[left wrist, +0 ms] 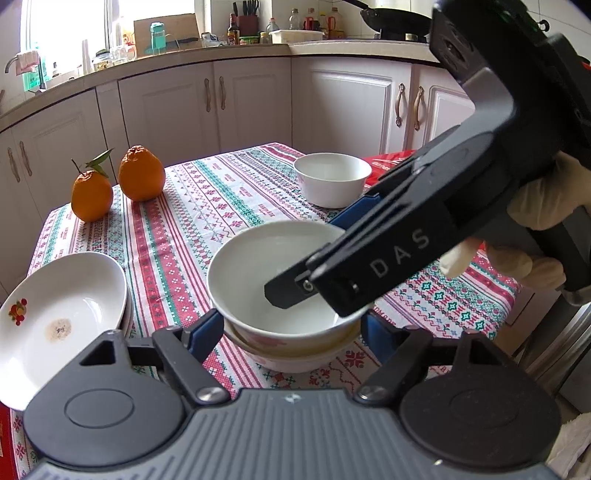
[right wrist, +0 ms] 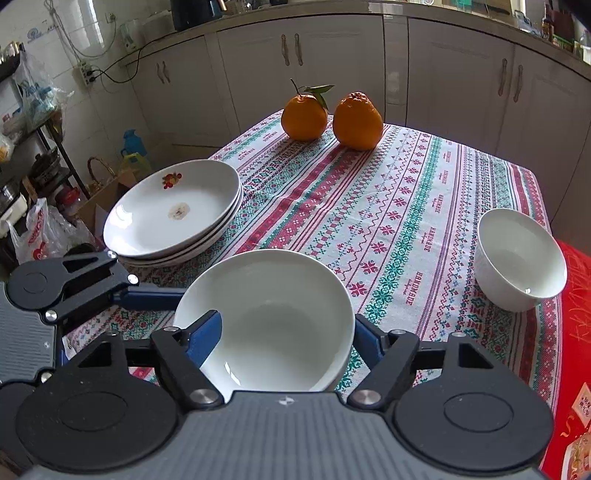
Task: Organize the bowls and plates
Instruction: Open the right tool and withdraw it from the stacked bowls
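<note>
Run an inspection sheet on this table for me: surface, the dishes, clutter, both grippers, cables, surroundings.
Surface: patterned tablecloth, laid flat.
Job's things: stack of plates, top one stained in the middle; top bowl nested in a lower bowl; lone bowl apart, upright.
Clutter: two oranges at the far edge; red packaging beside the lone bowl.
Grippers: left gripper flanks the bowl stack's near side, contact unclear; right gripper open, one finger inside the top bowl, one outside.
Cables: cord from a wall socket, off the table.
Surroundings: kitchen cabinets, wok on the counter.
</note>
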A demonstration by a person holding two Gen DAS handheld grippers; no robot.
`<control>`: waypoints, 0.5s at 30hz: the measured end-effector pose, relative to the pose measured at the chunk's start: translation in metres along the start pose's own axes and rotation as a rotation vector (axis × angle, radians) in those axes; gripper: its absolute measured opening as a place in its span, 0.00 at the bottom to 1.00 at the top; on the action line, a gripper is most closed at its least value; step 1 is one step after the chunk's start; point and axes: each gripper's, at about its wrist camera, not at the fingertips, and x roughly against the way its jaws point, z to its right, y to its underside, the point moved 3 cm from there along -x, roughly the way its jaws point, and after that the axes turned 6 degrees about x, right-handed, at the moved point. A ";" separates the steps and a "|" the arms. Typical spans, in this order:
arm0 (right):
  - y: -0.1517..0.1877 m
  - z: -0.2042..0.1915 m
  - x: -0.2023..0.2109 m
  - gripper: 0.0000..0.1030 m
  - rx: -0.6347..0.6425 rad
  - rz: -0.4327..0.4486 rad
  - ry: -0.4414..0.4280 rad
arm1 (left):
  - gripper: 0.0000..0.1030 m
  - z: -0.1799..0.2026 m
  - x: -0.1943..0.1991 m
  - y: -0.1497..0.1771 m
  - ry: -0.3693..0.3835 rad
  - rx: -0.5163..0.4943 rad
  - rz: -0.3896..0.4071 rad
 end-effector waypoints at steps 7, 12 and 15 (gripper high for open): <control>0.000 -0.008 0.008 1.00 0.047 0.043 0.031 | 0.87 0.002 0.002 0.001 -0.003 -0.025 0.008; 0.005 -0.008 0.017 1.00 0.059 0.052 0.063 | 0.87 -0.001 0.010 0.004 0.007 -0.038 -0.002; 0.010 -0.007 0.026 1.00 0.048 0.070 0.086 | 0.87 -0.004 0.018 0.003 0.023 -0.046 -0.008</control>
